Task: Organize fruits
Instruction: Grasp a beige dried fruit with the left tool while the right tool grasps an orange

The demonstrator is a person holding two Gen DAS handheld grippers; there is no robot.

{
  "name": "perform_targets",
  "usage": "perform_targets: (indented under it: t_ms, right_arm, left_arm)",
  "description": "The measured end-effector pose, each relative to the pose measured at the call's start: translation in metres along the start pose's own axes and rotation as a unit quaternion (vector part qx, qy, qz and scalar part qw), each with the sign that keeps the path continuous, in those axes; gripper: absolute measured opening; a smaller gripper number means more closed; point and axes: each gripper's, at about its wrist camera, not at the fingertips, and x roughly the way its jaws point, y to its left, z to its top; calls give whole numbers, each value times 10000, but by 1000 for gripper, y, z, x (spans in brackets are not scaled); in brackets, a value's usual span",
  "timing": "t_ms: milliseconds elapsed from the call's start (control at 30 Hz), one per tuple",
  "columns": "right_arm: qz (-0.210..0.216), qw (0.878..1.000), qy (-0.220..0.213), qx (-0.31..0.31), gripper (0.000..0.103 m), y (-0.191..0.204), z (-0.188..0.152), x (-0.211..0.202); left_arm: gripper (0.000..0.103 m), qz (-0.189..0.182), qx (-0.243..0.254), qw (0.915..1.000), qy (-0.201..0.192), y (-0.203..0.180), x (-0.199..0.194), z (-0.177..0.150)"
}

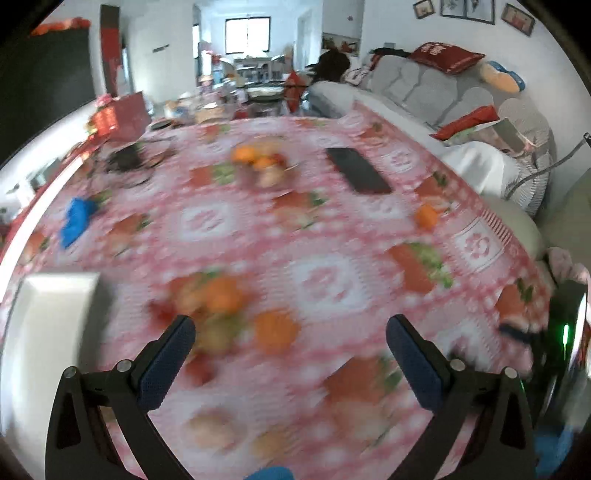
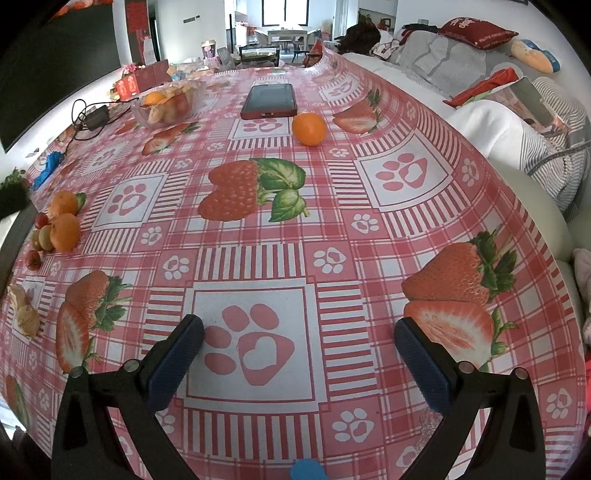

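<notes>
Over the tablecloth (image 2: 258, 236), both claws, left claw (image 1: 291, 343) and right claw (image 2: 299, 343), gape empty (left view blurred).

Daylight comes from the bright far window (image 1: 247, 36) ahead of my tongs. My left view is smeared; edges bend round.

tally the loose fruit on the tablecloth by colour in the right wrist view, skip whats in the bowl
orange: 3, the lone orange by the phone, plus two in the left cluster
red: 2
green: 2
total: 7
</notes>
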Motion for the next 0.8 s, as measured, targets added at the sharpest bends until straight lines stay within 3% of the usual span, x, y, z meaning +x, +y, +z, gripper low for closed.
perform_targets:
  t_ms: [133, 233, 533, 600, 800]
  right_arm:
    - [-25, 9999, 95, 18, 103, 0, 3, 2]
    - [-97, 9993, 308, 179, 103, 5, 2, 0]
    - [493, 9981, 248, -287, 103, 50, -17, -27]
    - [560, 9974, 250, -383, 103, 60, -17, -29]
    - [635, 9963, 176, -552, 103, 78, -7, -33]
  left_arm:
    - [103, 282, -252, 9991, 203, 46, -3, -36]
    - [103, 230, -524, 9974, 443, 63, 5, -54]
    - [103, 406, -451, 9954, 734, 66, 35, -71]
    - [103, 553, -272, 9963, 604, 59, 40, -70]
    - [103, 597, -435, 9960, 508, 61, 43, -68]
